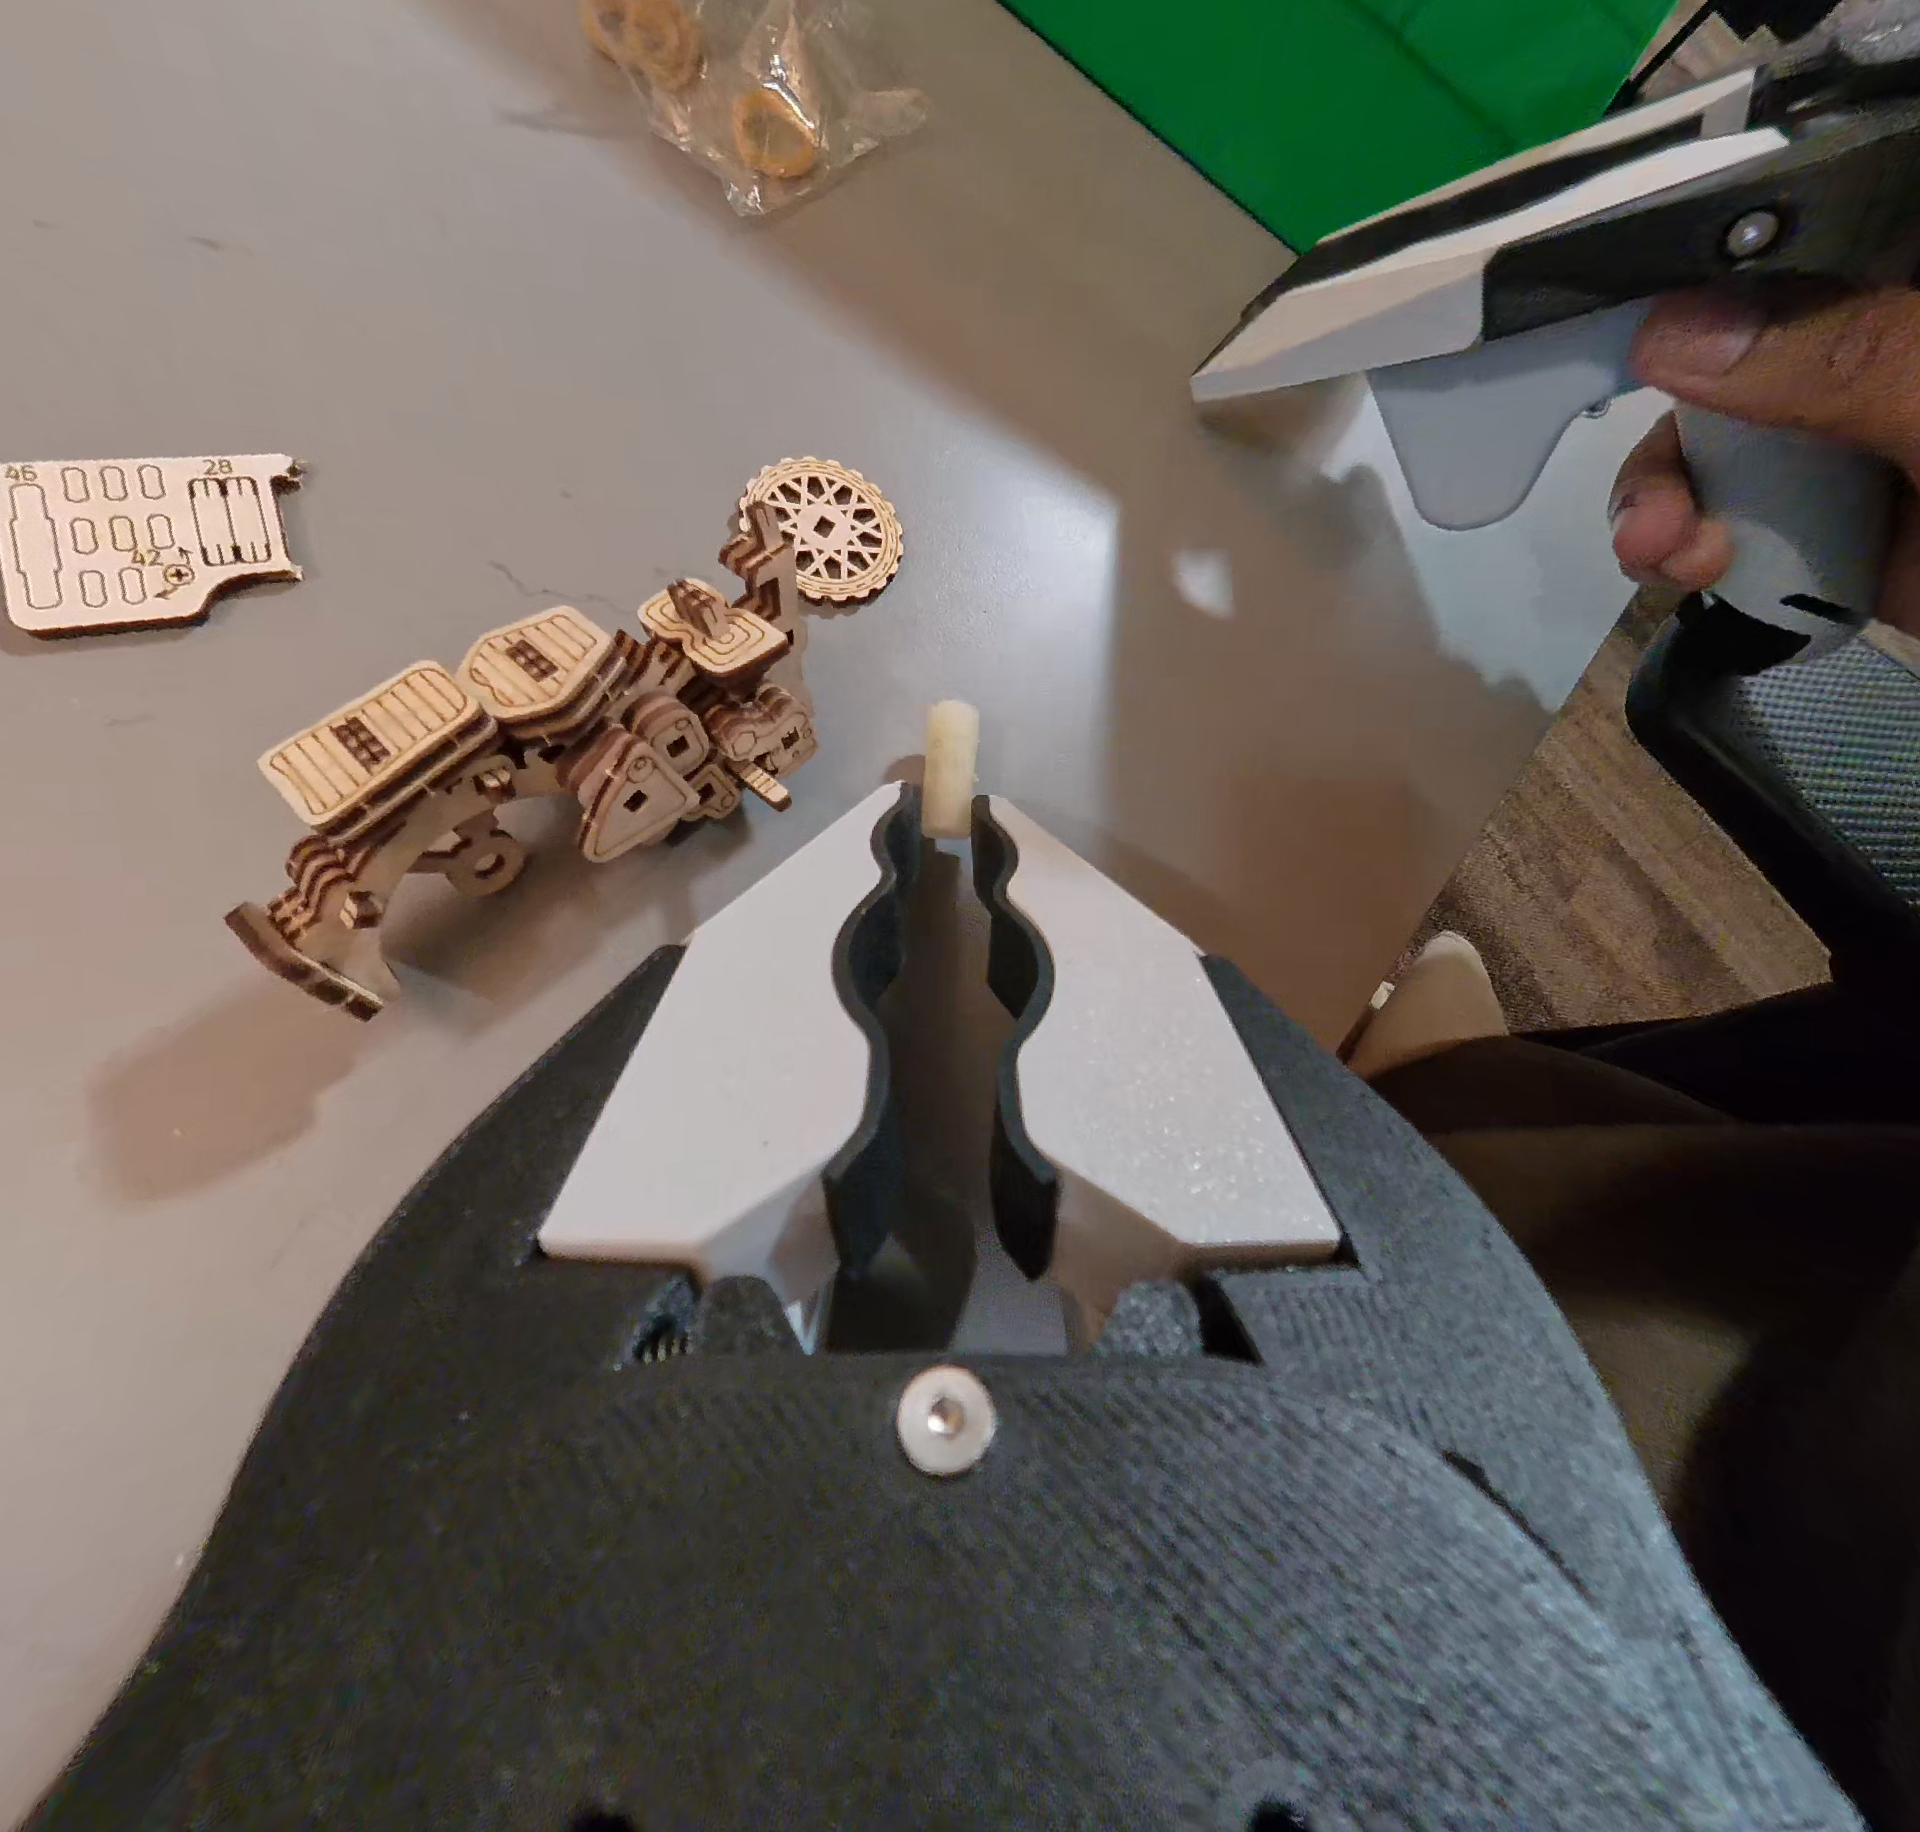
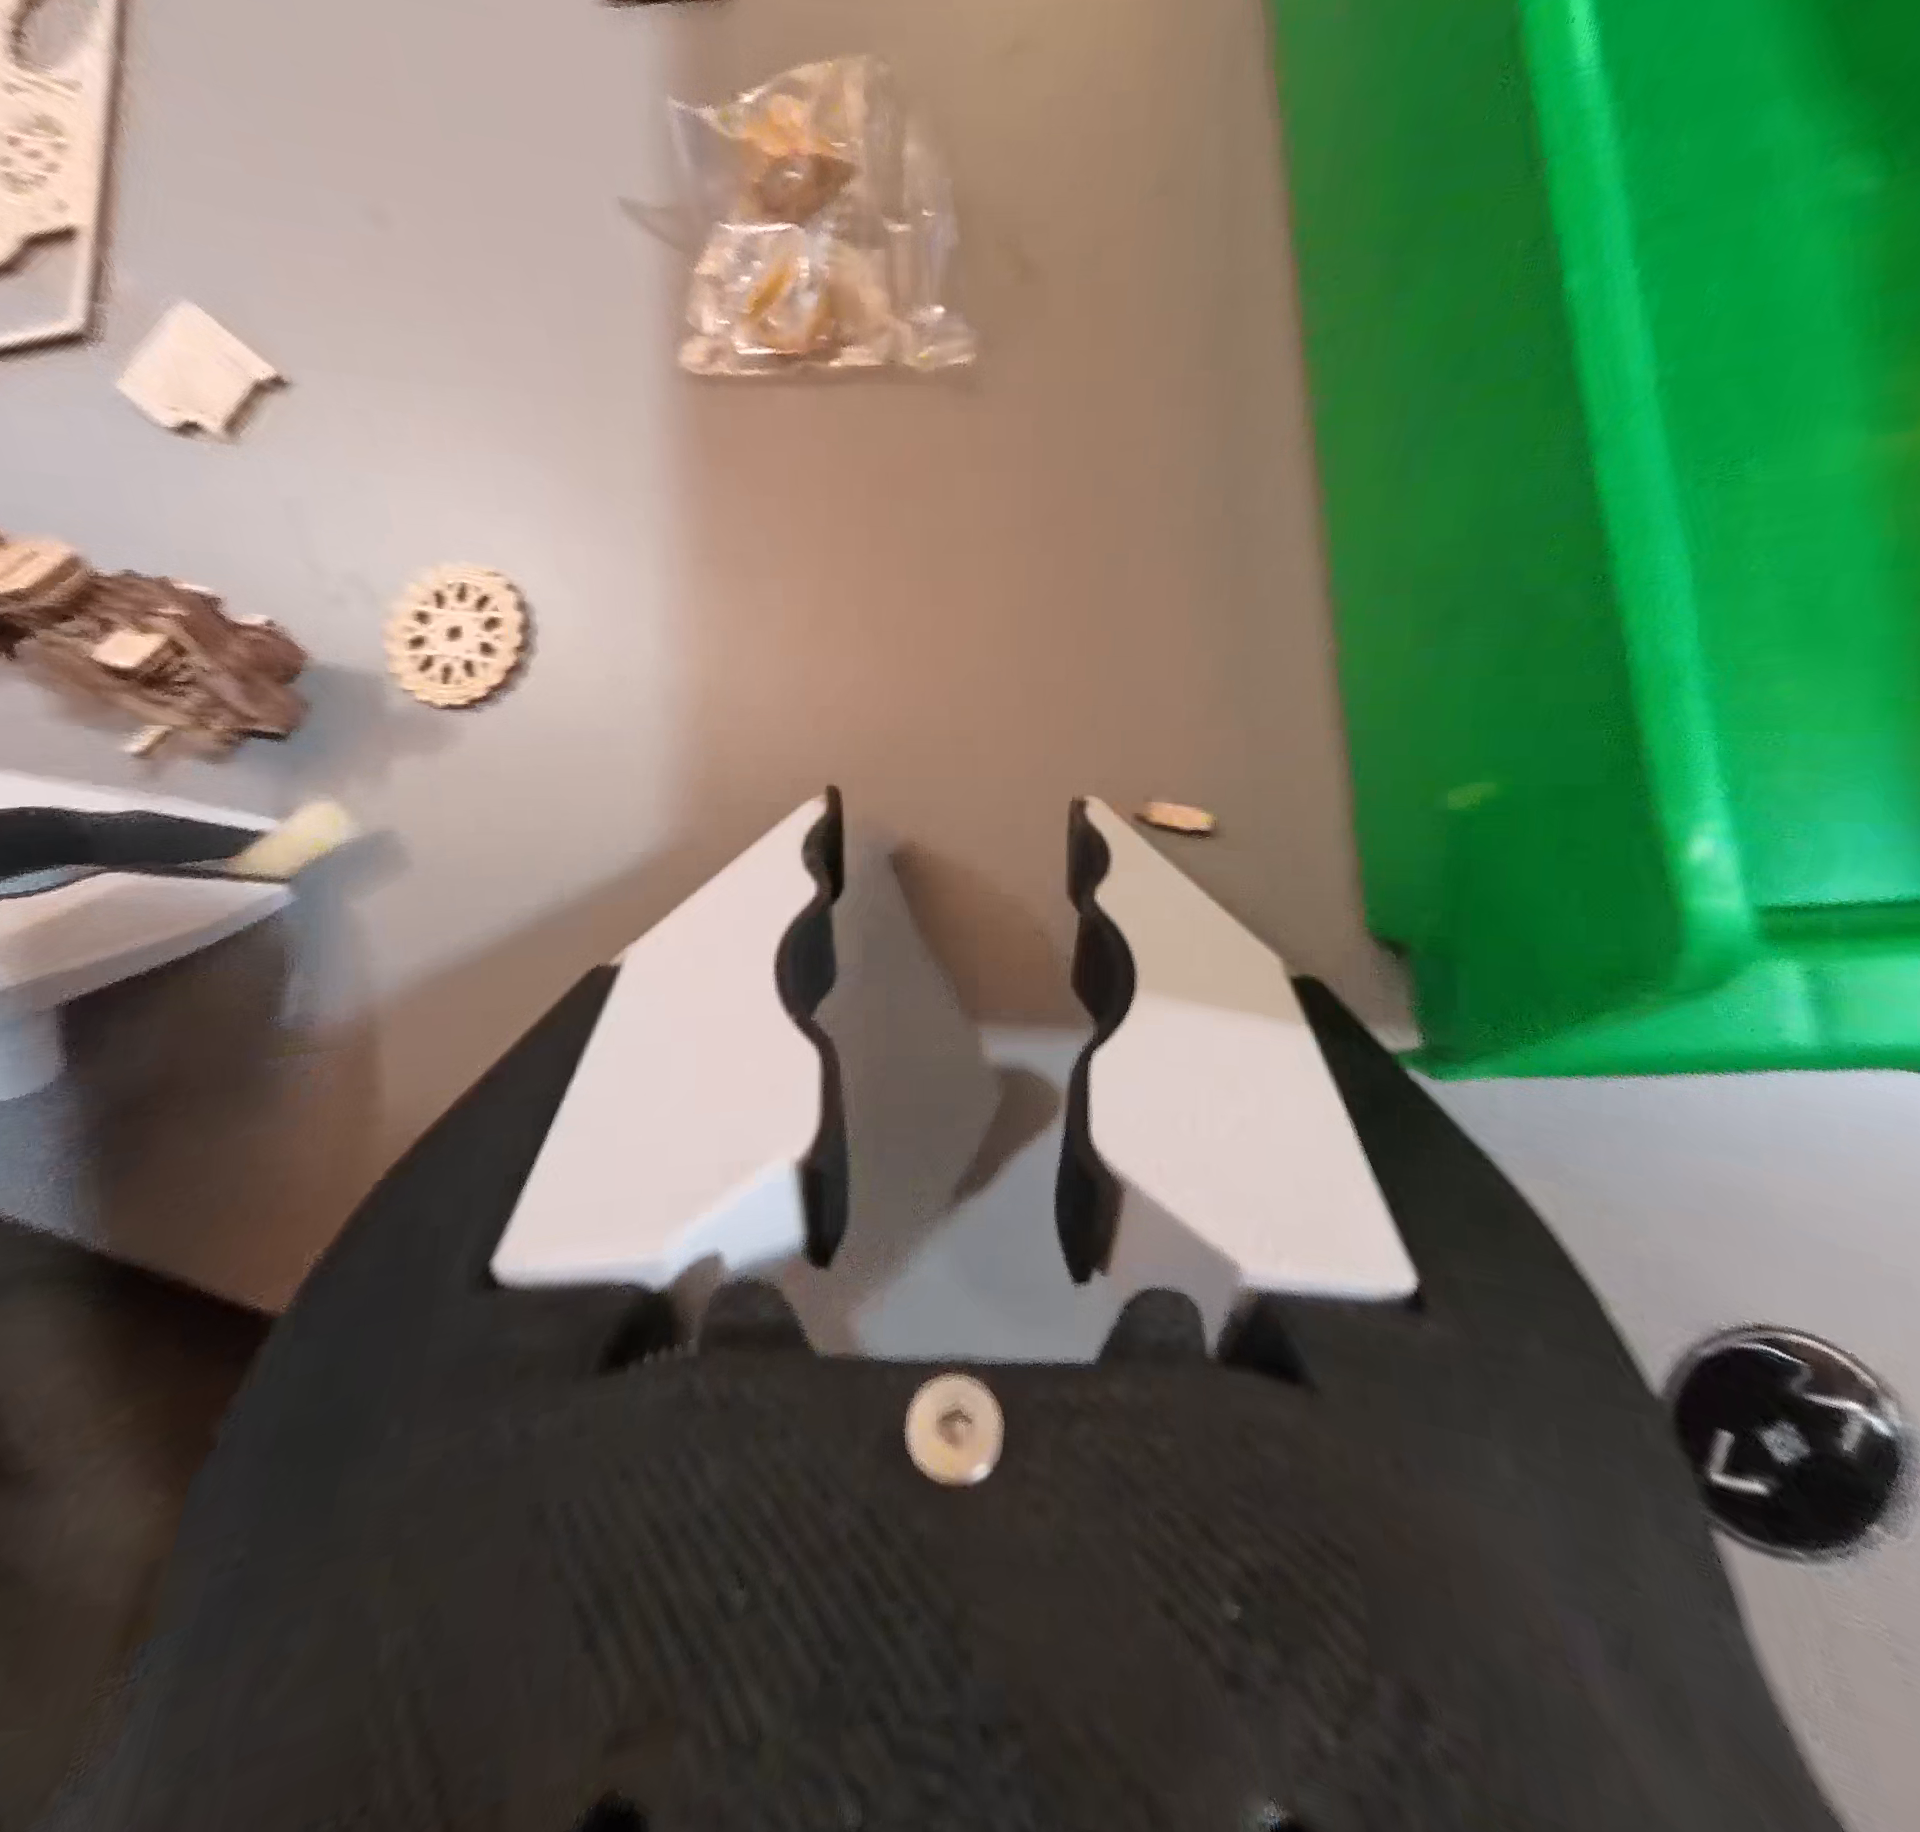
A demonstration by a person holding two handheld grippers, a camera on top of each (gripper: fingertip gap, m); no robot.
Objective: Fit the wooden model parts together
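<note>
My left gripper (image 1: pixel 943 806) is shut on a small pale peg (image 1: pixel 949 769), which sticks out past the fingertips above the grey table. The part-built wooden model (image 1: pixel 540 743) lies on the table to its left, with a round spoked wooden wheel (image 1: pixel 821 544) beside the model's far end. My right gripper (image 2: pixel 956 816) is open and empty, low over the table. A small flat wooden piece (image 2: pixel 1174 816) lies just past its right fingertip. The right wrist view also shows the wheel (image 2: pixel 460 634), the model (image 2: pixel 135 650) and the left gripper (image 2: pixel 249 852) with the peg (image 2: pixel 296 837).
A clear plastic bag of small parts (image 1: pixel 727 68) lies at the back. A green bin (image 2: pixel 1610 432) stands on the right. A cut wooden sheet (image 1: pixel 145 541) and scraps (image 2: pixel 197 369) lie on the left. A hand (image 1: pixel 1766 400) holds the right gripper (image 1: pixel 1231 348). A black chair (image 1: pixel 1787 764) stands past the table edge. The round spoked wooden wheel (image 1: pixel 821 544) lies around 6 cm away from my left fingertips. It is also in sight in the right wrist view (image 2: pixel 428 643).
</note>
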